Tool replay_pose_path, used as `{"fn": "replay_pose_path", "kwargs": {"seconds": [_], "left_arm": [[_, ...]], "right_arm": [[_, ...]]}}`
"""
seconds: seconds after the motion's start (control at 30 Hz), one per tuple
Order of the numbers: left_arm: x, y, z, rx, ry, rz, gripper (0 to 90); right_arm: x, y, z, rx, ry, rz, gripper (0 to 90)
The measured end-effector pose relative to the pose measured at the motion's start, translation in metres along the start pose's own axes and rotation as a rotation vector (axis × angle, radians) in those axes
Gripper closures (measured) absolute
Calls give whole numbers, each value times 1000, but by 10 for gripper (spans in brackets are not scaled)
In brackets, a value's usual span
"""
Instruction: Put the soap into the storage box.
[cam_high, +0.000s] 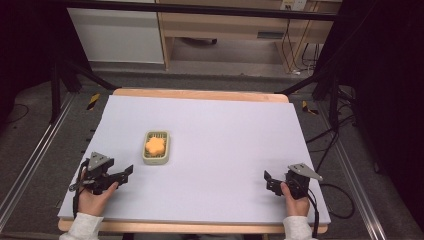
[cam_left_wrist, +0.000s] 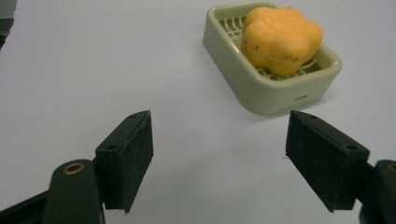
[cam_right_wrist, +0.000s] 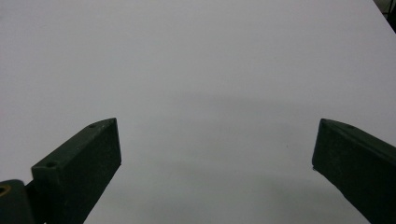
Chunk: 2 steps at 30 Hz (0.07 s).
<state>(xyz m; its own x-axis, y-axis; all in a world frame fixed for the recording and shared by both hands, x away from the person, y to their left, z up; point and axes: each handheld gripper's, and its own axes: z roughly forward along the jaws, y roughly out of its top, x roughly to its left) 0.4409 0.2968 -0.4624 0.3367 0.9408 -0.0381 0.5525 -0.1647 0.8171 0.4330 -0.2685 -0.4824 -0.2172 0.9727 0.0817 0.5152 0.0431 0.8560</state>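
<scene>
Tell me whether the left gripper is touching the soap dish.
Apart. The left gripper view shows bare table between the open left gripper and the soap dish; the high view shows the same gap.

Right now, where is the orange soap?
The orange soap lies in the beige soap dish, left of centre on the table in the high view, ahead and to the right of the open left gripper.
</scene>
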Motion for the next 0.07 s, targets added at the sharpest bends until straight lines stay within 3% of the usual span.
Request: {"fn": "replay_pose_path", "kwargs": {"seconds": [0.07], "left_arm": [[2,-4,-1,8,5,-6,230]], "right_arm": [[0,0,0,0,-1,0,18]]}}
